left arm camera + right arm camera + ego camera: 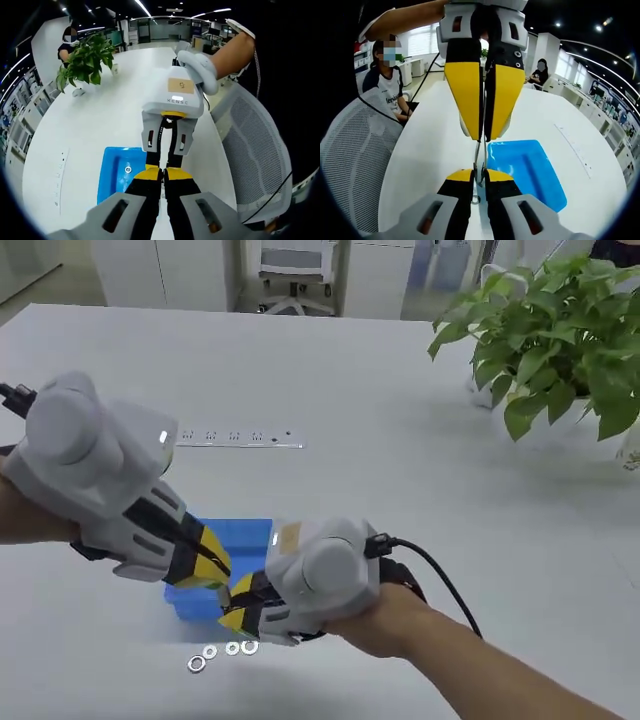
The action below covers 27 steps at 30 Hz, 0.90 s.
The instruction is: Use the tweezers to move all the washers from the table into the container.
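A blue container (245, 533) sits near the table's front edge, with one washer (128, 170) lying in it. Several washers (232, 648) lie in a short row on the table just in front of it. My left gripper (215, 565) and right gripper (238, 608) meet tip to tip over the container's front edge. Thin metal tweezers (480, 155) run between them, and each gripper's yellow jaws are closed on them. In the left gripper view the tweezers (170, 145) lead up into the facing right gripper. The tweezers' tips are hidden.
A white power strip (238, 438) lies mid-table behind the container. A potted plant (545, 330) stands at the far right. A mesh office chair (255, 150) is at the table's near side, and a seated person (387, 85) is beyond it.
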### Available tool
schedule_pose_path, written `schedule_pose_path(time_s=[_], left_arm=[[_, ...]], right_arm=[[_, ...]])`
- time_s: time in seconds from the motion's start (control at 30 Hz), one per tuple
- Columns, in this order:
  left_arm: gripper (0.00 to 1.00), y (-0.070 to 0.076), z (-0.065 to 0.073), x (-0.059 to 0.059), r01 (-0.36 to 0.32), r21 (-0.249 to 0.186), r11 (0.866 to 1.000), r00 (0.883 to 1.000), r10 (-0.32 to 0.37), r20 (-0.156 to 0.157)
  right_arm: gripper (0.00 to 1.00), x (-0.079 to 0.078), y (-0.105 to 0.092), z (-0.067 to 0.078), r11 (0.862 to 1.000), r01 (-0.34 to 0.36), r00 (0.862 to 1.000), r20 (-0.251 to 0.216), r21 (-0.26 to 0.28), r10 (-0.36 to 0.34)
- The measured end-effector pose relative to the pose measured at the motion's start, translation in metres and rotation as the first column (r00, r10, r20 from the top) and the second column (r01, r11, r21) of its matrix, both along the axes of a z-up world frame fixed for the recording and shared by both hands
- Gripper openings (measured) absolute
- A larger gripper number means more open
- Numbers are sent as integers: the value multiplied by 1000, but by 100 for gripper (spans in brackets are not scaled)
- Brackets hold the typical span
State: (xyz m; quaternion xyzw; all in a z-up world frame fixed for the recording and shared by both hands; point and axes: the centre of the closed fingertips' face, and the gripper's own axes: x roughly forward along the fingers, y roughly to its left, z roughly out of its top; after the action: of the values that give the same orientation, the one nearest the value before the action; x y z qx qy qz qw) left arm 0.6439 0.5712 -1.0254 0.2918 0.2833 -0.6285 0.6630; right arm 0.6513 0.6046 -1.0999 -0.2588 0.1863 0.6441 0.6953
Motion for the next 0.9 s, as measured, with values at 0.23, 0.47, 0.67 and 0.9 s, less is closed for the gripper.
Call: schedule_pose_path(time_s=[0.23, 0.47, 0.67, 0.9], left_arm=[[5, -2, 3, 12, 8, -1, 1000, 1000, -8, 26], [5, -4, 1, 25, 11, 2, 1000, 999, -11, 49], [5, -3, -5, 35, 14, 10, 1000, 998, -14, 58], [5, 0, -18, 46, 11, 29, 1000, 999, -12, 47]], right_arm=[[10, 14, -2, 3, 1000, 16, 1000, 11, 9, -16], [11, 30, -5, 2, 999, 39, 999, 17, 19, -39], [11, 40, -6, -3, 999, 48, 999, 16, 18, -49], [11, 49, -5, -16, 999, 54, 999, 6, 7, -54]])
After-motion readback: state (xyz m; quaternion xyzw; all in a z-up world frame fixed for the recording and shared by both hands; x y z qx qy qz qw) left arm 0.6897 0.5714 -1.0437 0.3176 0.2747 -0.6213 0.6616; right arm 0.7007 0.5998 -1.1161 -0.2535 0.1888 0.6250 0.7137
